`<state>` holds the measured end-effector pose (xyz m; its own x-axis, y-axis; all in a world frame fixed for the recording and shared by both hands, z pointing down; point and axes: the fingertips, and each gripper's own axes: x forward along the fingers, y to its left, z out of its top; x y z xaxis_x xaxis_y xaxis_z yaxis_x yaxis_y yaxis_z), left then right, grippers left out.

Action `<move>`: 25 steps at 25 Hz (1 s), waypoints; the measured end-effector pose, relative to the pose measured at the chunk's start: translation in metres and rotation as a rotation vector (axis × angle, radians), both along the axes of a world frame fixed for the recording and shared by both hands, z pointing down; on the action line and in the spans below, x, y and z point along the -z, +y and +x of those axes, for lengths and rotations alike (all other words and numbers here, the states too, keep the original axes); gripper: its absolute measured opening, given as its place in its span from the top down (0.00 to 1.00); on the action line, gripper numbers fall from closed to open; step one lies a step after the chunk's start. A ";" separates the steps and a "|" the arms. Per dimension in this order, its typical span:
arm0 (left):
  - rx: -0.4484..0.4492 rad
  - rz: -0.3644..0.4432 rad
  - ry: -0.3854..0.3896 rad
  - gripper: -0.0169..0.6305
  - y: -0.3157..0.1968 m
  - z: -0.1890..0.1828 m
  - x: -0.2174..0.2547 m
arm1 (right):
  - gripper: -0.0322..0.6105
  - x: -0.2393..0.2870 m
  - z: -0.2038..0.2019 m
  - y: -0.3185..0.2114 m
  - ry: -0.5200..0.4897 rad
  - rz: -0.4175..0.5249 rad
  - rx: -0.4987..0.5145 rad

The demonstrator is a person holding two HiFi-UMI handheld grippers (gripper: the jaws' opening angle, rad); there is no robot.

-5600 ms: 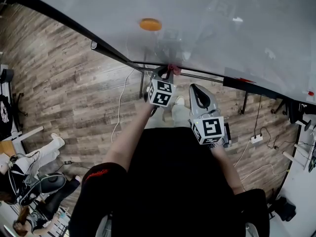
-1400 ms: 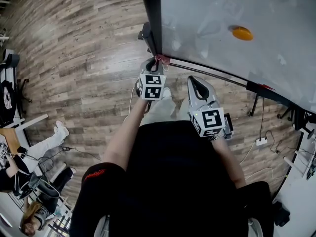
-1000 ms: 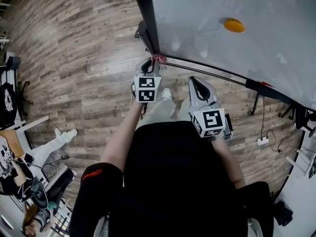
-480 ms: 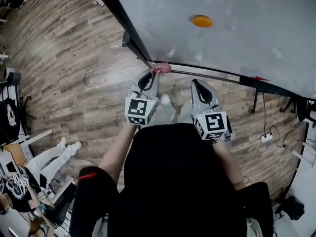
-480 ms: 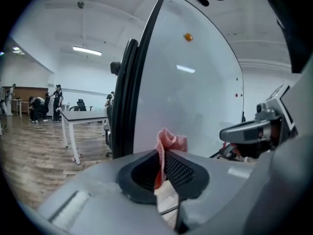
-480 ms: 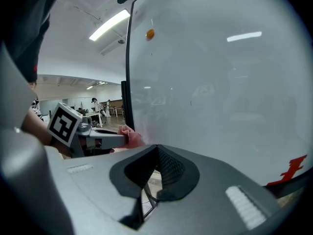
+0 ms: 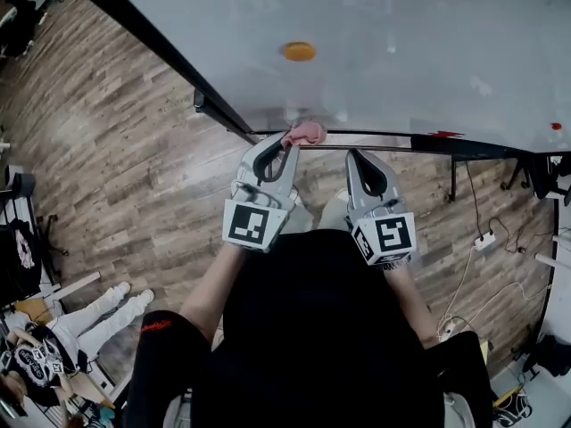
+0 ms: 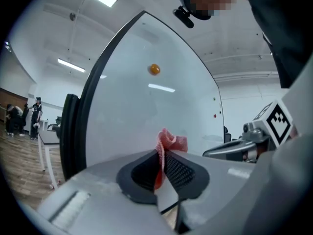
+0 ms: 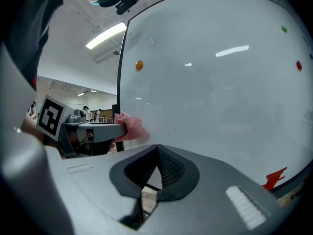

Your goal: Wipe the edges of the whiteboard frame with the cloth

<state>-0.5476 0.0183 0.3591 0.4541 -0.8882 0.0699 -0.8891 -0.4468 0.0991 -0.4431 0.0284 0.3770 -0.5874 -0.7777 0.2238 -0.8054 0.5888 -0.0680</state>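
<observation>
Cloth (image 7: 305, 134), pink and bunched up, is pinched in the left claw (image 7: 288, 147). In the left gripper view its jaws squeeze tight on the cloth (image 8: 170, 143), with the end poking out past them.

Half a second ago the cloth sat right at the corner where the two black edges of the frame (image 7: 168, 56) meet. Now it touches the bottom edge, a little to the right of that corner. The orange dot (image 7: 299, 51) on the whiteboard (image 7: 401, 34) has slid left in the picture. It now sits in the upper middle, above the cloth.

The right claw (image 7: 353, 153) is near the same spot as before, low in the middle and just right of the left one. Its jaws are closed together with nothing in them, as the right gripper view shows (image 9: 157, 155).

The top and right of the whiteboard are cut off. The cloth hides the bit of frame under it. The person's dark shirt covers much of the floor (image 7: 107, 176). A red mark (image 9: 275, 177) low on the board is too small to make out.
</observation>
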 end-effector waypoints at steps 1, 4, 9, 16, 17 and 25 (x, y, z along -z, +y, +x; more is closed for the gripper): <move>-0.009 0.014 0.001 0.93 -0.001 0.003 0.007 | 0.95 0.007 0.004 -0.001 -0.005 0.014 -0.009; -0.024 0.045 0.014 0.93 -0.001 0.009 0.028 | 0.95 0.028 0.013 -0.002 -0.020 0.055 -0.035; -0.050 0.105 0.013 0.93 -0.003 0.016 0.054 | 0.95 0.057 0.024 -0.007 -0.042 0.122 -0.076; -0.064 0.171 0.014 0.93 -0.003 0.019 0.088 | 0.95 0.091 0.029 -0.009 -0.059 0.198 -0.096; -0.065 0.179 0.014 0.93 -0.003 0.019 0.092 | 0.95 0.095 0.029 -0.009 -0.062 0.207 -0.098; -0.072 0.230 0.019 0.93 -0.005 0.021 0.114 | 0.95 0.119 0.025 -0.012 -0.081 0.262 -0.097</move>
